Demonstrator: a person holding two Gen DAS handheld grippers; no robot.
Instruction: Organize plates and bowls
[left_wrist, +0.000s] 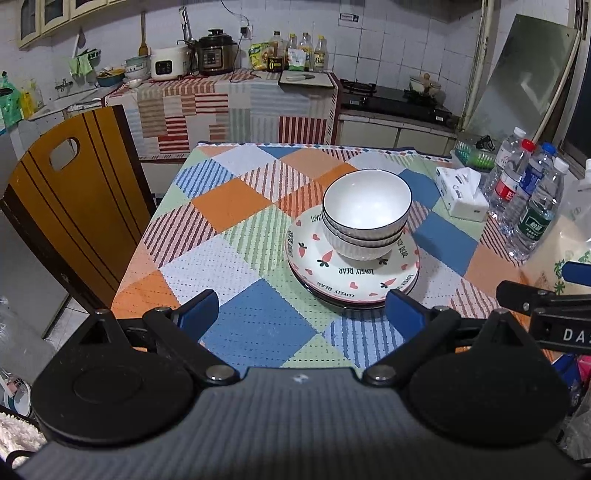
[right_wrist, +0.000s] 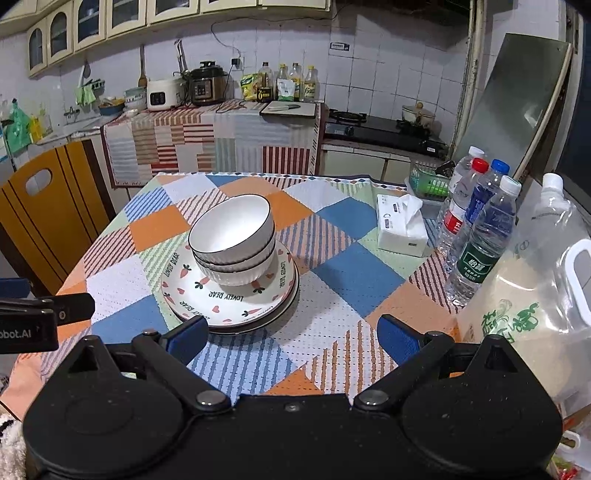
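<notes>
Two white ribbed bowls (left_wrist: 365, 218) with dark rims are nested and sit on a stack of plates (left_wrist: 332, 273); the top plate is white with carrots, hearts and "LOVELY BEAR" lettering. The stack stands on the patchwork tablecloth. In the right wrist view the bowls (right_wrist: 232, 240) and plates (right_wrist: 221, 299) lie left of centre. My left gripper (left_wrist: 301, 314) is open and empty, just short of the plates' near edge. My right gripper (right_wrist: 291, 336) is open and empty, near the stack's right side. Each gripper shows at the edge of the other's view.
A tissue box (right_wrist: 400, 227), several water bottles (right_wrist: 480, 229) and a large clear jug (right_wrist: 535, 295) stand at the table's right. A wooden chair (left_wrist: 70, 206) is at the left. A counter with cookers and a stove runs behind.
</notes>
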